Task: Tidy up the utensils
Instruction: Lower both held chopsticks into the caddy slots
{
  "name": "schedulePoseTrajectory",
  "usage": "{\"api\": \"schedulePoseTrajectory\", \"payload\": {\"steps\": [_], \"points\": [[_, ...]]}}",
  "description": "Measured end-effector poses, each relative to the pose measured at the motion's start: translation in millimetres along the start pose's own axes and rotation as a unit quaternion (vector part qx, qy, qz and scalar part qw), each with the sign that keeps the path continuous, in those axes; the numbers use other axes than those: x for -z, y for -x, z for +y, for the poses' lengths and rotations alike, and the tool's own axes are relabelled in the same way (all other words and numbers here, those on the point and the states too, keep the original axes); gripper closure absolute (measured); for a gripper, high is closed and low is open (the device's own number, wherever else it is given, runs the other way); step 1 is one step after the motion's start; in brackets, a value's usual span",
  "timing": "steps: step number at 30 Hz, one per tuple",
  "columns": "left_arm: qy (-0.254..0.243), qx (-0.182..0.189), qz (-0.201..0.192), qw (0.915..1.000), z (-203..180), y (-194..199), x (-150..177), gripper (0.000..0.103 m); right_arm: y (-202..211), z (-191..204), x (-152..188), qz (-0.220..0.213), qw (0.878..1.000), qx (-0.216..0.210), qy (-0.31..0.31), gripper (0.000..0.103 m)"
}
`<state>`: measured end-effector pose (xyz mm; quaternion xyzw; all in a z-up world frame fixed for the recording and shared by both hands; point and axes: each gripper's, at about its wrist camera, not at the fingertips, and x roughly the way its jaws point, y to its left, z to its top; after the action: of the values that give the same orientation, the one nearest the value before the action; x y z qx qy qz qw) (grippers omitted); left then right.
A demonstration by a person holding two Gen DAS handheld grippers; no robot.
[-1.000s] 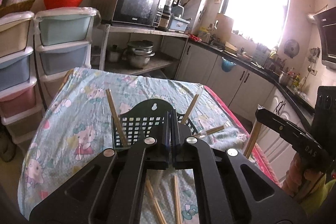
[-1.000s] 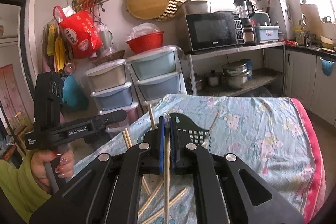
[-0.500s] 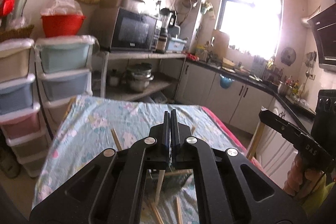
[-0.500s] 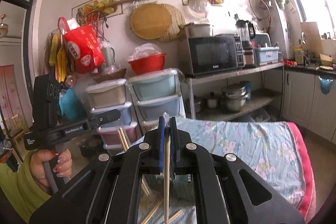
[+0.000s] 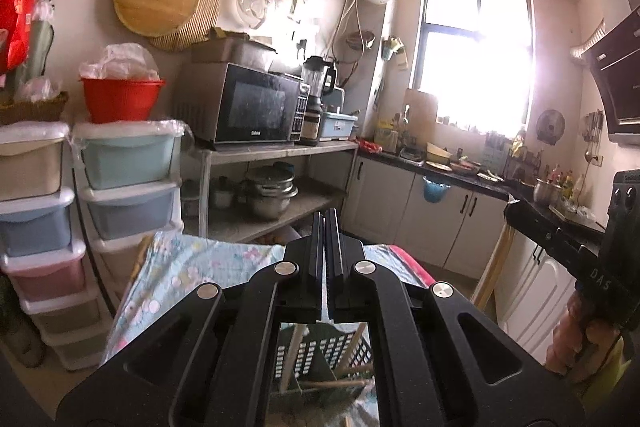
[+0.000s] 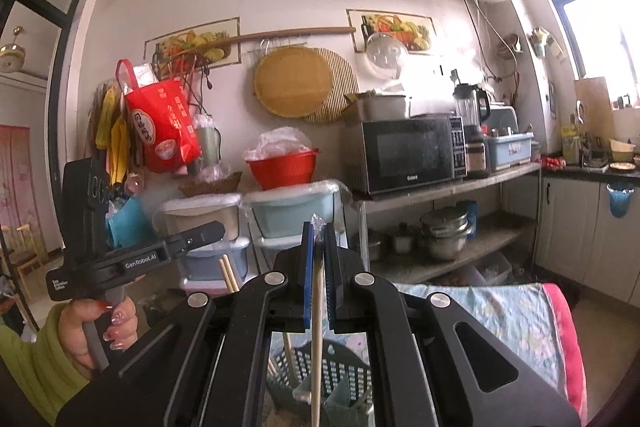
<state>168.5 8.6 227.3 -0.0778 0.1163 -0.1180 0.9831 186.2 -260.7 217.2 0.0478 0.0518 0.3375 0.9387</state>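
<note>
The right tongs (image 6: 319, 251) are clamped on a single chopstick (image 6: 316, 327) — a pale, slim wooden stick that hangs straight down from between the blue pads, with a scrap of clear plastic wrap sticking up above the tips. Its lower end hangs over the dark green basket (image 6: 340, 367), a plastic holder with a grid of small square holes, standing on the counter (image 6: 500, 311) under a light blue cartoon-print cloth with a pink edge at the right. More pale chopsticks (image 5: 344, 373) lean and lie inside the basket, seen through the gap under the left tongs (image 5: 324, 247).

The left tongs are pressed together. In the right wrist view two pale sticks (image 6: 228, 273) show just below that tool's tip, but whether they are held there cannot be told. The hand (image 6: 96, 323) on that tool wears a yellow-green sleeve and has painted nails; the other hand (image 5: 576, 339) grips the right tool at the far right of the left wrist view.

Writing that can be read: "GenRobot.AI" along the left tool's side, and "DAS" on the right tool's body. The black microwave (image 6: 408, 151) on the shelf at the far side carries a small white brand word on its door, too small to read surely. A red bag (image 6: 162, 123) hanging on the far wall bears large white characters — not legible. A red bowl (image 6: 282, 167) sits on stacked pastel drawers (image 5: 128, 183) at the far left.
</note>
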Motion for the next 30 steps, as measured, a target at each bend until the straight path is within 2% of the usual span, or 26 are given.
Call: {"api": "schedulePoseTrajectory", "payload": {"steps": [12,19,30], "points": [[0.009,-0.004,0.001,1.0000,8,-20,-9,0.103,-39,4,-14,-0.010,0.999,0.019,0.028,0.098],[0.021,-0.012,0.015,0.9996,22,-40,1,0.103,-63,-3,-1,0.003,0.999,0.032,0.026,0.098],[0.032,-0.011,0.061,0.9976,33,-75,33,0.103,-101,-25,28,0.046,0.997,0.054,-0.005,0.098]]}}
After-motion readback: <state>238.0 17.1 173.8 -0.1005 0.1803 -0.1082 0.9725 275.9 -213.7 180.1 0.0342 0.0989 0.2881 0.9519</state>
